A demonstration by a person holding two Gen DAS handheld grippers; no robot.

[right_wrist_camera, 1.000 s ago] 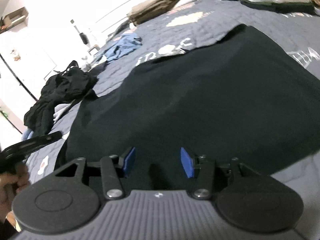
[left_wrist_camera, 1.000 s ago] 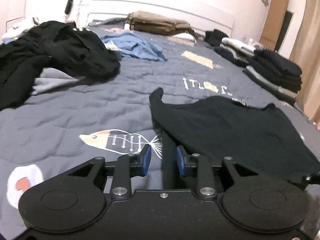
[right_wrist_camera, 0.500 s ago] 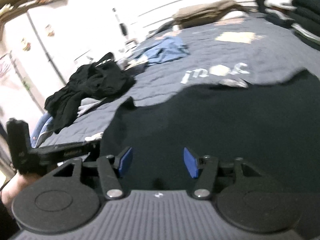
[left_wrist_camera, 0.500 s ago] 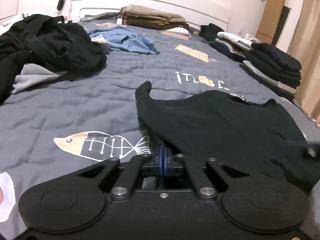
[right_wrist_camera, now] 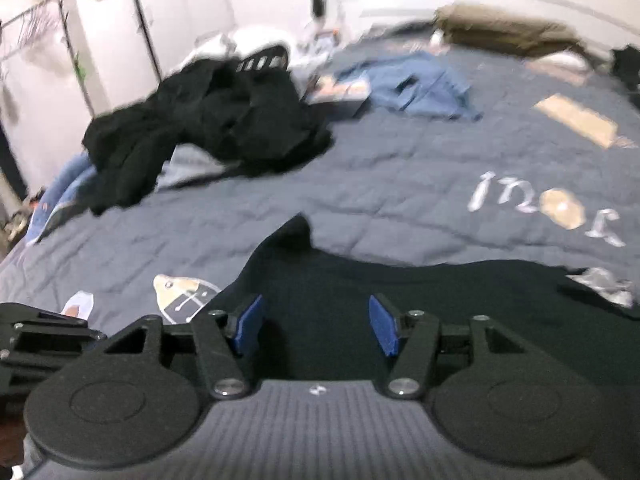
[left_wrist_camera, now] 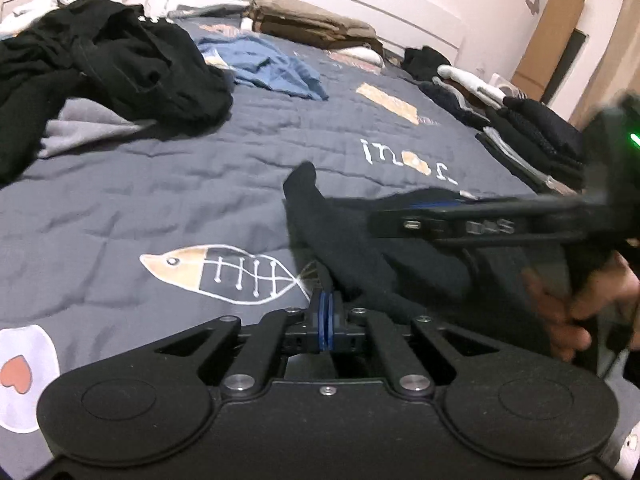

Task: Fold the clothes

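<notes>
Pinching the black garment's (left_wrist_camera: 360, 264) edge, my left gripper (left_wrist_camera: 327, 320) is pressed together. My right gripper (right_wrist_camera: 316, 322) hovers spread and empty — apparently just above the fabric.

A black garment (left_wrist_camera: 360, 256) lies spread flat on the grey quilted bedspread (left_wrist_camera: 180, 200).

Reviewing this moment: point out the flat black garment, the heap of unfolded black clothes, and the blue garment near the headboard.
flat black garment (right_wrist_camera: 400, 320), right wrist view, on its spread body.
heap of unfolded black clothes (left_wrist_camera: 120, 68), left wrist view, on the middle of the pile.
blue garment (left_wrist_camera: 272, 66), left wrist view, on its crumpled centre.
</notes>
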